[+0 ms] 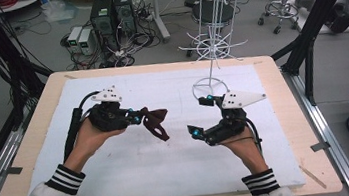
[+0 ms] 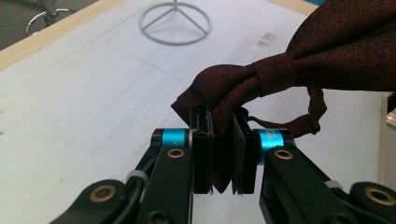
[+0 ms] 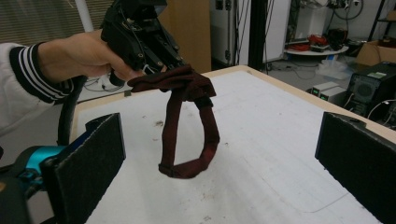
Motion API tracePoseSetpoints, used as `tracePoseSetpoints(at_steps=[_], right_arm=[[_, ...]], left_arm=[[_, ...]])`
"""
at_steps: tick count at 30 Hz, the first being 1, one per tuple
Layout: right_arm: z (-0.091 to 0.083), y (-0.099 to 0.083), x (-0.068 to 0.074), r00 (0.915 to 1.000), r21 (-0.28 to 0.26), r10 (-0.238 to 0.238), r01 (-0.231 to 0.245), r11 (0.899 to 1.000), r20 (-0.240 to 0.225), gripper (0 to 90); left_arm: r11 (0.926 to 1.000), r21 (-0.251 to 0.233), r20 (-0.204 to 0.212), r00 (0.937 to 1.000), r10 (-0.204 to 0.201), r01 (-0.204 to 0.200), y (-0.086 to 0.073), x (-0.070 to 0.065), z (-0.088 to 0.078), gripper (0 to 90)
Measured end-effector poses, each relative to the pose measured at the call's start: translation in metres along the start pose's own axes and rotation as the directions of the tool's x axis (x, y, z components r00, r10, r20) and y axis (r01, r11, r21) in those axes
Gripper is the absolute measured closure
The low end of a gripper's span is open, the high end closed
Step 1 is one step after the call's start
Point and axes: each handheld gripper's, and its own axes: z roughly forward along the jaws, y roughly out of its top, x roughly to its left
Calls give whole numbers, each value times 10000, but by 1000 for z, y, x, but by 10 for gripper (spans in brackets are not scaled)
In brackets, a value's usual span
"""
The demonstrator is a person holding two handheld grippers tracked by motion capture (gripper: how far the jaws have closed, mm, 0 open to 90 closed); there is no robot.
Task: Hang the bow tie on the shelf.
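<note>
— What do you see from up high?

— The left tool (image 1: pixel 137 116) sits at about nine o'clock on the white counter (image 1: pixel 122 185). It is clenched on a dark red bow tie (image 1: pixel 155 122) and holds it up in the air. The strap hangs down toward the counter, so I think it is held high to let the loop fall open.

— And the other one?

— The right tool (image 1: pixel 201 116) is at about three o'clock, with its jaws spread wide and nothing in them. A white wire rack (image 1: pixel 212 33) stands at twelve o'clock, just behind it. Maybe the tie goes on there.

— Now look along the left tool.

— The left tool (image 2: pixel 223 156) has its two pads squeezed on one wing of the bow tie (image 2: pixel 299 60). The knot is at one o'clock from the pads. The round foot of the wire rack (image 2: pixel 175 23) lies on the counter (image 2: pixel 70 116) at eleven o'clock.

— And along the right tool?

— Its jaws stand far apart, at eight and four o'clock — let go, ready to grab. Between them, the bow tie (image 3: pixel 180 84) hangs from the left tool (image 3: pixel 154 51) at eleven o'clock. Its loop dangles just over the counter (image 3: pixel 261 154), so the right tool looks aimed to catch it.
</note>
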Motion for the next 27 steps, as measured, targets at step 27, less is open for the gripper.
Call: tracePoseSetpoints(at_steps=[27], right_arm=[[35, 14, 9, 9936, 863, 695, -618, 9943, -894, 278]], left_arm=[[9965, -599, -717, 9960, 531, -575, 11, -24, 27, 807]])
